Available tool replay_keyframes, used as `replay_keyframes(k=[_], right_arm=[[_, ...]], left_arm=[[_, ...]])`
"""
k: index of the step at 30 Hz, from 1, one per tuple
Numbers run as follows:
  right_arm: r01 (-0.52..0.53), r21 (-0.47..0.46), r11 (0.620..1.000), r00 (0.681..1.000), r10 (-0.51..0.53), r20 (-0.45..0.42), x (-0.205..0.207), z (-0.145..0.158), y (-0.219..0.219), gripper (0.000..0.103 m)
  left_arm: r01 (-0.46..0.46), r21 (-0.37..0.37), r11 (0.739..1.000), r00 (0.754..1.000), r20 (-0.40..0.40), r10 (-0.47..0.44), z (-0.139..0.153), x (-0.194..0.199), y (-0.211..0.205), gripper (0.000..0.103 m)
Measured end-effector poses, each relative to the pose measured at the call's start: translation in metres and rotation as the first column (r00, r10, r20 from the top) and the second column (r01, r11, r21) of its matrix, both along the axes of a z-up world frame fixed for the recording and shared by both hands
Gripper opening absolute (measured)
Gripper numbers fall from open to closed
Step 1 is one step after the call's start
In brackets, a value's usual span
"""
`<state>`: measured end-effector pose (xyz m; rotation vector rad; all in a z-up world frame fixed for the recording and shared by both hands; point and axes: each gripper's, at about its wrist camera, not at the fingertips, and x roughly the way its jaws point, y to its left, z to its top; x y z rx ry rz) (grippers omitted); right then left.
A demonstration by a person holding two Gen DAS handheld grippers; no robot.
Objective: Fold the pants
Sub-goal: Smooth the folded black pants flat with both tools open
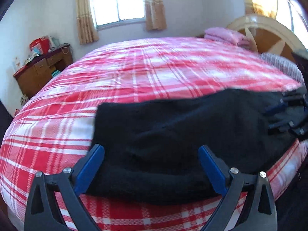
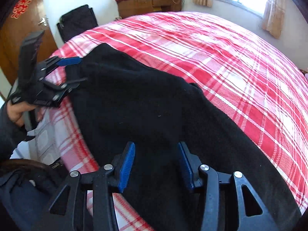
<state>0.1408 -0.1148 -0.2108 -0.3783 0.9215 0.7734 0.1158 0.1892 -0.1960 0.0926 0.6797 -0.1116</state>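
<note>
Plaid bed (image 1: pixel 154 71) bears black pants (image 1: pixel 173 134), far end blurred.

Sunlit window (image 1: pixel 117 2), curtains (image 1: pixel 84 13), wooden dresser (image 1: pixel 42 71), white walls (image 1: pixel 48 9)

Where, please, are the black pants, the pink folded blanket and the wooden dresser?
black pants (image 1: pixel 173 125), left wrist view, middle of the fabric
pink folded blanket (image 1: pixel 224 34), left wrist view, top layer
wooden dresser (image 2: pixel 148 4), right wrist view, drawer front

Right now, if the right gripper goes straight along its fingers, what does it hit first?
Most likely the black pants: the open right gripper points down at them, with cloth filling the gap ahead. Depth is unclear.
</note>
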Motion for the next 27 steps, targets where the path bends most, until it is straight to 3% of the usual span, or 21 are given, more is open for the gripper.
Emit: replay_keyframes(k=[4,6,10,18,21,24,27], right_arm=[[-0.047,-0.09,0.995,0.999,0.045,-0.021,-0.016,-0.018,0.001,0.054],[-0.053,-0.089,0.995,0.998,0.056,0.032,-0.026,-0.02,-0.001,0.055],[-0.023,-0.063,0.998,1.0,0.023,-0.013,-0.025,-0.012,-0.009,0.055],[0.092,-0.045,0.995,0.995,-0.091,0.033,-0.035,0.001,-0.054,0.057],[0.16,-0.051,0.986,0.986,-0.157,0.053,-0.03,0.004,-0.078,0.06],[0.245,-0.029,0.969,0.969,-0.244,0.03,-0.021,0.005,-0.107,0.06],[0.333,-0.022,0.943,0.943,-0.334,-0.019,-0.008,-0.003,-0.133,0.061]], left_arm=[[-0.061,0.0,0.998,0.998,-0.03,0.061,-0.007,0.007,0.01,0.103],[-0.092,0.0,0.996,0.994,-0.066,0.091,-0.015,0.01,0.014,0.103],[-0.095,-0.007,0.995,0.993,-0.069,0.094,-0.011,0.007,0.014,0.103],[-0.101,0.034,0.994,0.994,-0.04,0.103,0.009,0.003,0.004,0.103],[-0.091,0.067,0.994,0.996,0.005,0.091,0.024,0.002,-0.008,0.103],[-0.051,0.078,0.996,0.998,0.033,0.049,0.037,0.0,-0.025,0.103],[0.013,0.06,0.998,1.0,0.011,-0.014,0.037,0.009,-0.047,0.103]])
